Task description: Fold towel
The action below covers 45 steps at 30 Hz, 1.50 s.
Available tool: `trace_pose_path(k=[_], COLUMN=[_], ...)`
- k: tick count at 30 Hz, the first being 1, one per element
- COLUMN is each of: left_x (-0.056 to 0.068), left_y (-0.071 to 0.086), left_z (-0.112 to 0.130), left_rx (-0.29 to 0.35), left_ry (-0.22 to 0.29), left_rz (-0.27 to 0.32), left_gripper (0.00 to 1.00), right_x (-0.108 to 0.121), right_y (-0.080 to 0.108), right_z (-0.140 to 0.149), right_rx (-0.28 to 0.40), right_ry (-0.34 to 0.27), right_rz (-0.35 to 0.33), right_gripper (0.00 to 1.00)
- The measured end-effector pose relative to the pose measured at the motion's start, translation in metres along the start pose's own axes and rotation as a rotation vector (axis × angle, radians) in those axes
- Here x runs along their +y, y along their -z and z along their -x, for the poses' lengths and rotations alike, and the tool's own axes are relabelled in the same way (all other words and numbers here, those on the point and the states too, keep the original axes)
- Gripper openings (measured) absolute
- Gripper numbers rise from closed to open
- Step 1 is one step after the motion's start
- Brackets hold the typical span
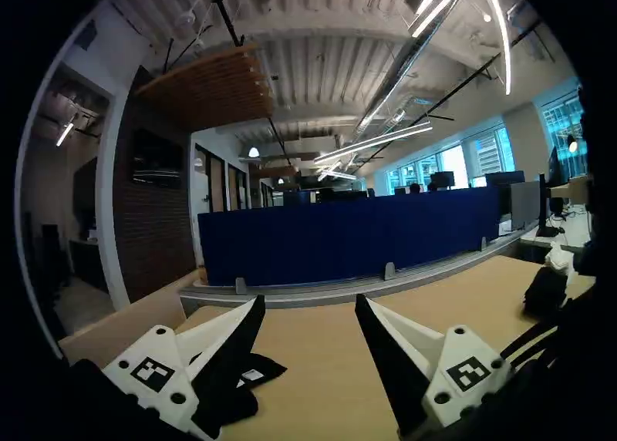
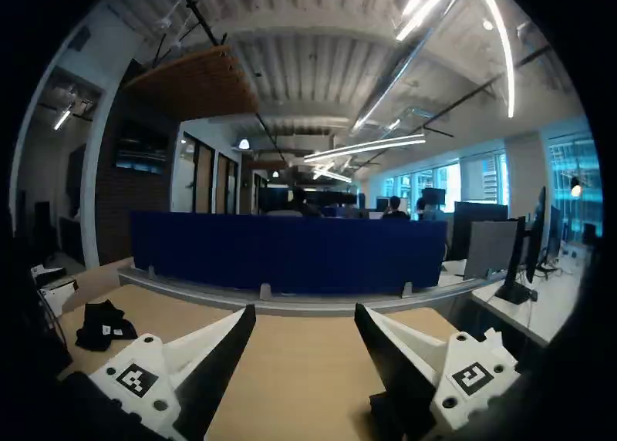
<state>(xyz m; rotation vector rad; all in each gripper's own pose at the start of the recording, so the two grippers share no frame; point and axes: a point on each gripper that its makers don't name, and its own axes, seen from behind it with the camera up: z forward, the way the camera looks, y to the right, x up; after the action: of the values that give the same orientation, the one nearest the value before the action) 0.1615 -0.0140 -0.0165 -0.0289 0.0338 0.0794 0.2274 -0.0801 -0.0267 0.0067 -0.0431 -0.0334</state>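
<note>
Left gripper view: left claw (image 1: pixel 308 302) spread, black towel (image 1: pixel 248 375) on table (image 1: pixel 332 364).

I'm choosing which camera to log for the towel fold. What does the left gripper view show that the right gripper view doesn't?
Left gripper view: a black cloth towel with a white tag lies close, partly hidden by a finger of the open left hand-held gripper. Right gripper view: past the open right hand-held gripper, a crumpled black cloth lies far left and a dark monitor stands on a white desk. Both: the light wooden table and the blue partition.
</note>
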Motion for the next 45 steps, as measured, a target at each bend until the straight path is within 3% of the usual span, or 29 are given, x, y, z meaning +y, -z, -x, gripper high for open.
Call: trace_pose_path(k=[6, 12, 18, 27, 33, 45], left_x=[-0.011, -0.013, -0.01, 0.001, 0.002, 0.018], left_y=[0.004, 0.008, 0.006, 0.004, 0.001, -0.006], left_z=[0.029, 0.06, 0.078, 0.084, 0.094, 0.143], left_rx=[0.003, -0.001, 0.0, 0.011, 0.008, -0.014], left_ry=[0.016, 0.036, 0.046, 0.034, 0.04, 0.052], left_rz=[-0.04, -0.065, -0.076, -0.06, -0.062, -0.063], left_gripper=[0.86, 0.86, 0.86, 0.86, 0.86, 0.86], right_x=[0.002, 0.007, -0.002, -0.019, -0.028, -0.019], right_y=[-0.009, -0.018, -0.023, -0.029, -0.032, -0.028], right_z=[-0.002, -0.005, -0.001, -0.001, -0.002, 0.027], right_rx=[-0.009, 0.004, 0.001, -0.009, -0.001, 0.009], right_ry=[-0.015, -0.036, -0.028, 0.017, 0.006, 0.0], right_rz=[0.007, 0.03, 0.024, 0.001, -0.011, 0.004], right_gripper=[1.0, 1.0, 1.0, 1.0, 1.0, 1.0])
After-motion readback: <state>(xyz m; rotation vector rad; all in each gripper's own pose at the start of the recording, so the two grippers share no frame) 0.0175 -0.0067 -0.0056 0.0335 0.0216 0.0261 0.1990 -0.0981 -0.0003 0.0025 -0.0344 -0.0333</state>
